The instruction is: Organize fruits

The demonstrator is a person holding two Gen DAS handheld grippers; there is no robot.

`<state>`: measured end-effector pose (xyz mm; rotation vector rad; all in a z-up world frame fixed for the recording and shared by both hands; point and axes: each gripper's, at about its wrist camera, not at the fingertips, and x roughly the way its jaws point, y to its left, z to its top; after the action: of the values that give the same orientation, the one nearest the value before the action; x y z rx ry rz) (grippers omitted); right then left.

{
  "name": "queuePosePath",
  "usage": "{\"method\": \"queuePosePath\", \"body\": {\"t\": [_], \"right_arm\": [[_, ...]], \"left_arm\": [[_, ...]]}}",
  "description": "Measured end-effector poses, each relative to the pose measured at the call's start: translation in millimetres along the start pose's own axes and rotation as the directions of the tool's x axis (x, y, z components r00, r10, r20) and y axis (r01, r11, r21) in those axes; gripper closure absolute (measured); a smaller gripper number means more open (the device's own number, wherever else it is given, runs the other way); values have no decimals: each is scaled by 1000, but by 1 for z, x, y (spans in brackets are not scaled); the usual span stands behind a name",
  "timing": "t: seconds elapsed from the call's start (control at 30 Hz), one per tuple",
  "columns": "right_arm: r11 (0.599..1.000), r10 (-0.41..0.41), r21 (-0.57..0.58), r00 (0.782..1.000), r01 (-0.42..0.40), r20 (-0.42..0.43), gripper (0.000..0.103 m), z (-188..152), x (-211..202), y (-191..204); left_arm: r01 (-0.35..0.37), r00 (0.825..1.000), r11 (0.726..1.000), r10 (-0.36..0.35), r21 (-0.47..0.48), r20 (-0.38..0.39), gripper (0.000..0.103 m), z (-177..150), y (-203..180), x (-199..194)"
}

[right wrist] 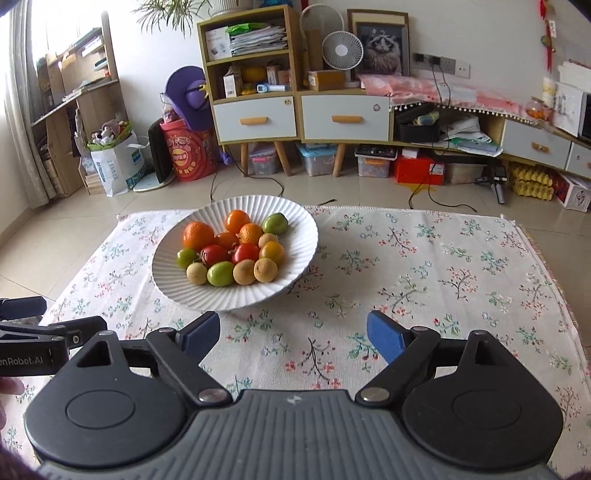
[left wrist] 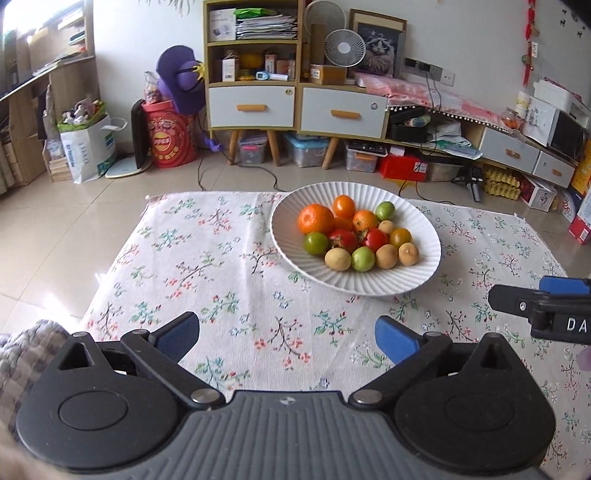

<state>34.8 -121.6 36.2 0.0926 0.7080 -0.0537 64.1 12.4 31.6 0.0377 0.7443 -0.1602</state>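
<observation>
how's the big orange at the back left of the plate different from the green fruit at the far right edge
The big orange is bright orange and the largest fruit on the plate; the green fruit is green with a reddish blush and clearly smaller. The orange's skin looks dimpled, the green fruit's smooth and shiny. Both are round and rest in the plate, untouched.

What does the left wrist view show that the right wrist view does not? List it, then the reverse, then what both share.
Only the left wrist view: the open left claw up close, with the bowl to its right. Only the right wrist view: the open right claw up close, a potted plant atop the shelf, the bowl to its left. Both: the white ribbed bowl of fruit, the floral tablecloth, the table fan.
</observation>
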Motion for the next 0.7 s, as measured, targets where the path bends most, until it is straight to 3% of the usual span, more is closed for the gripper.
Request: {"method": "queuePosePath", "body": {"t": [0.33,0.7], "right_arm": [[998,-52,-36,999,52,3,4,-4,-11,21],[994,-82,-74,995,78,-56,1,-12,-6,30]], "left_arm": [[-44,999,999,44,1,-8,5,-10,-11,-9],[-98,994,995,98,-4,-39,5,-14,-13,-11]]}}
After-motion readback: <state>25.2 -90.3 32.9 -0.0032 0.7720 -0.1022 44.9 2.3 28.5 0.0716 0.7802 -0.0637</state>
